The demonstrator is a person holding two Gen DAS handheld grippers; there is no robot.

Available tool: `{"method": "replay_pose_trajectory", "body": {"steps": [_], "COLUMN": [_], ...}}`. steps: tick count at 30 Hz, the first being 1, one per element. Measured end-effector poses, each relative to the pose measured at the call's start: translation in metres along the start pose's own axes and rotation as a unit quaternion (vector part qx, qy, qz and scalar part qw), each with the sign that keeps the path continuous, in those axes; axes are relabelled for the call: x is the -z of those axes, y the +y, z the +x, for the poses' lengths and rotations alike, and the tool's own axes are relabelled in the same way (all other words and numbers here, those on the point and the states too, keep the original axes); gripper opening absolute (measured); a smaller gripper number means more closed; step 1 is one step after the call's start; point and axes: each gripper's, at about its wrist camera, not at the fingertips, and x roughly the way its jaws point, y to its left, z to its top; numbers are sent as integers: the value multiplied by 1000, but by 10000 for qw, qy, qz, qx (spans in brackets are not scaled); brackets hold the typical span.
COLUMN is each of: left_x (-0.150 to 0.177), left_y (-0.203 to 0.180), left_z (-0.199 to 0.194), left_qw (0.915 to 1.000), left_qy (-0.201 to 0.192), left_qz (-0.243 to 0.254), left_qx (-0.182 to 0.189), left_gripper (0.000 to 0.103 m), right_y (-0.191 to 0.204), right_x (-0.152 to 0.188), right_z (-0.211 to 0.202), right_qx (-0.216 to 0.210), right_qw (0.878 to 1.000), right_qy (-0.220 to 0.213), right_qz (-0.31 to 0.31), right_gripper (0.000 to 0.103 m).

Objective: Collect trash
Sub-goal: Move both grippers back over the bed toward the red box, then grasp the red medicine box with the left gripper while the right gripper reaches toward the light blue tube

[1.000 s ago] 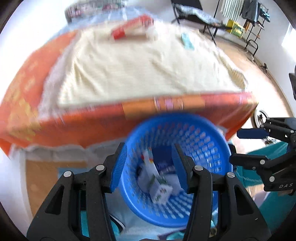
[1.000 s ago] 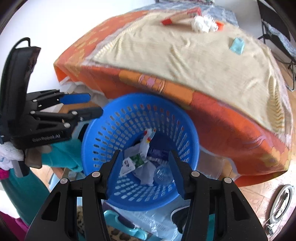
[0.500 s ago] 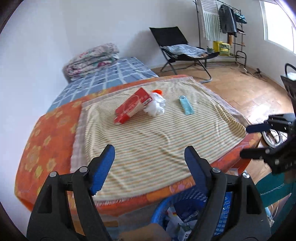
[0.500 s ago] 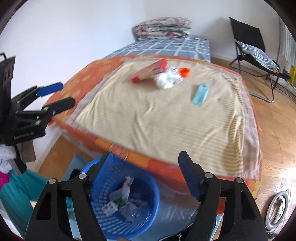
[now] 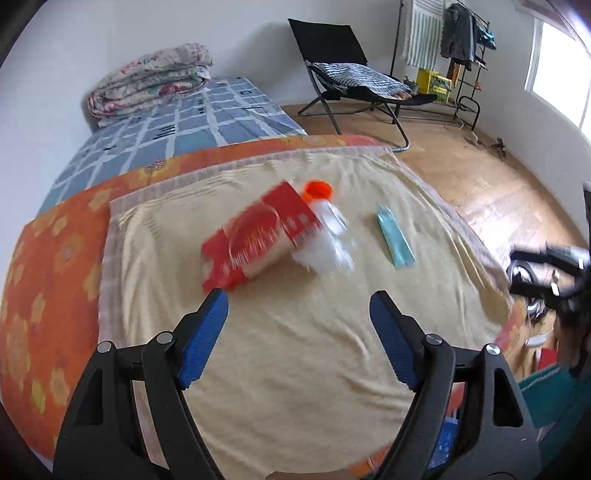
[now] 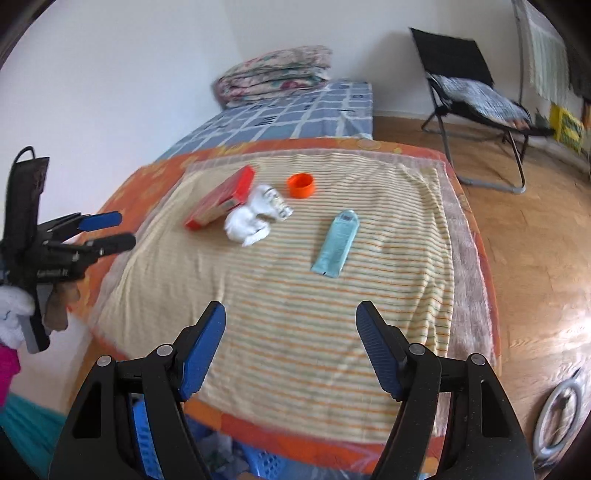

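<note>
Both tongs (image 5: pixel 299 325) (image 6: pixel 290 332) gape empty above the striped blanket (image 6: pixel 295 288), red box (image 6: pixel 221 201) beyond.

Left gripper (image 5: pixel 297 325): black frame; blue ribbed pads (image 5: pixel 203 341); silver screws.

This is a bedroom in someone's home. A low bed (image 6: pixel 476 229) takes up most of the floor, spread with an orange flowered cover and a yellow striped blanket (image 6: pixel 295 295), and beyond it lies a mattress in a blue checked sheet (image 5: pixel 177 129) with a folded floral quilt (image 5: pixel 151 81) stacked against the white wall. A black folding lounge chair (image 5: pixel 332 44) with a striped cushion stands on the herringbone parquet floor (image 5: pixel 461 173). In the corner, a clothes rack (image 5: pixel 454 33) hung with towels and garments sits beside a bright window (image 5: pixel 557 62).
</note>
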Motion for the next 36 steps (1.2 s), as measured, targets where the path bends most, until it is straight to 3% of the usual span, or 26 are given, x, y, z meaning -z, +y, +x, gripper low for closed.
{"method": "replay_pose_trajectory", "body": {"steps": [5, 13, 19, 22, 24, 27, 35, 36], "left_x": [-43, -80, -82, -75, -66, -54, -14, -8], "left_y": [43, 71, 88, 99, 103, 101, 56, 52], "left_z": [41, 103, 147, 159, 157, 147, 105, 99], "left_qw": [9968, 9927, 9840, 9707, 9634, 9595, 9786, 9820], "left_qy": [47, 307, 555, 777, 883, 1019, 1254, 1242], "left_qz": [-700, -938, -1368, -1757, -1914, -1871, -758, -678], "left_qx": [391, 697, 998, 1440, 1654, 1842, 1448, 1252], "left_gripper": [82, 82, 82, 82, 82, 82, 82, 82], "right_y": [3, 18, 14, 14, 13, 12, 6, 4], "right_x": [-4, -2, -11, -13, -14, -14, -14, -15], "right_z": [2, 1, 4, 8, 10, 14, 21, 22], "right_qx": [-175, -155, -260, -262, -253, -246, -131, -122], "right_qw": [9998, 9989, 9995, 9996, 9996, 9996, 9997, 9997], "right_qy": [26, -11, -23, -2, 22, 92, 194, 203], "right_qz": [1, -453, -185, -145, -136, -94, 12, 67], "right_gripper": [73, 73, 73, 73, 73, 73, 73, 73]}}
